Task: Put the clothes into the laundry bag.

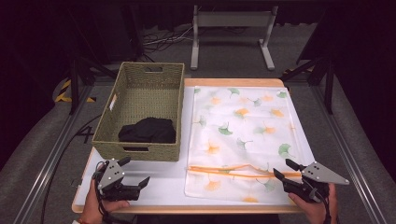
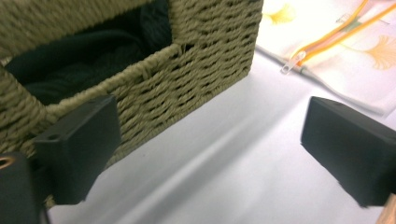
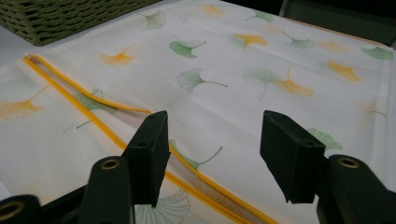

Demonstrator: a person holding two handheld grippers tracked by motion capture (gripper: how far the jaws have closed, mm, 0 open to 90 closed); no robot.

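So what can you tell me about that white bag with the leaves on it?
The bag is a flat white cloth pouch printed with green and orange fan-shaped leaves. An orange zipper runs across it near the person's end and stands partly open, with a small pull at the end nearest the basket. It lies spread on the white table, right beside the woven basket. The right hand-held gripper sits open at its near corner, by the zipper, not gripping it.

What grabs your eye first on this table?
The white bag printed with orange and green leaves, lying flat at centre-right with its orange zipper partly open. Left of it stands a woven basket holding a dark cloth. Two open black grippers wait at the near edge: left gripper, right gripper.
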